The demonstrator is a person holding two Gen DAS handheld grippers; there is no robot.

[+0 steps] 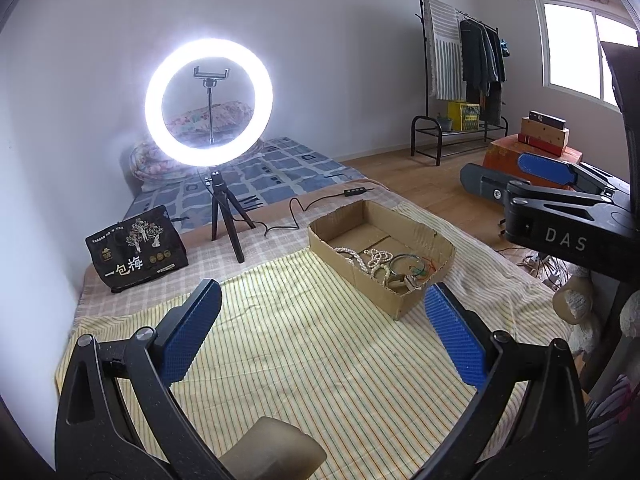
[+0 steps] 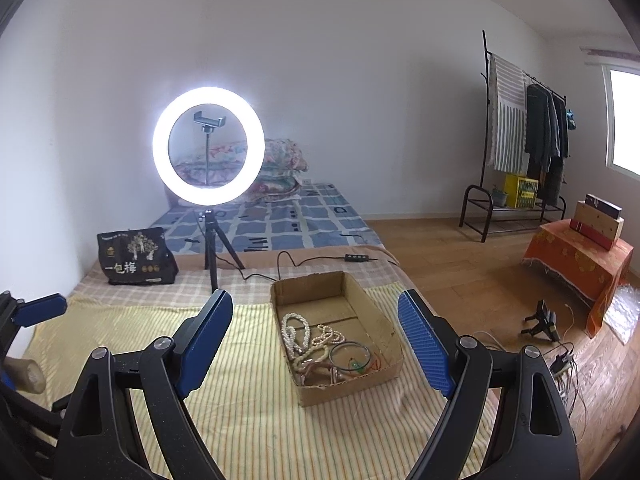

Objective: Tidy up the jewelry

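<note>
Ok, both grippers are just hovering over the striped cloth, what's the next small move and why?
Probably lower the open right gripper into the cardboard box toward the pearl necklace. All the jewelry sits tangled at the box's near end, nothing is held, and the left gripper is open too.

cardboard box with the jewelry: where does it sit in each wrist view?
Left wrist: cardboard box right of centre on the striped cloth, just beyond the right fingertip of the open left gripper.
Right wrist: cardboard box at centre, between the fingers of the open right gripper.
Shared landmark: ring light, left of and behind the box in both.
</note>
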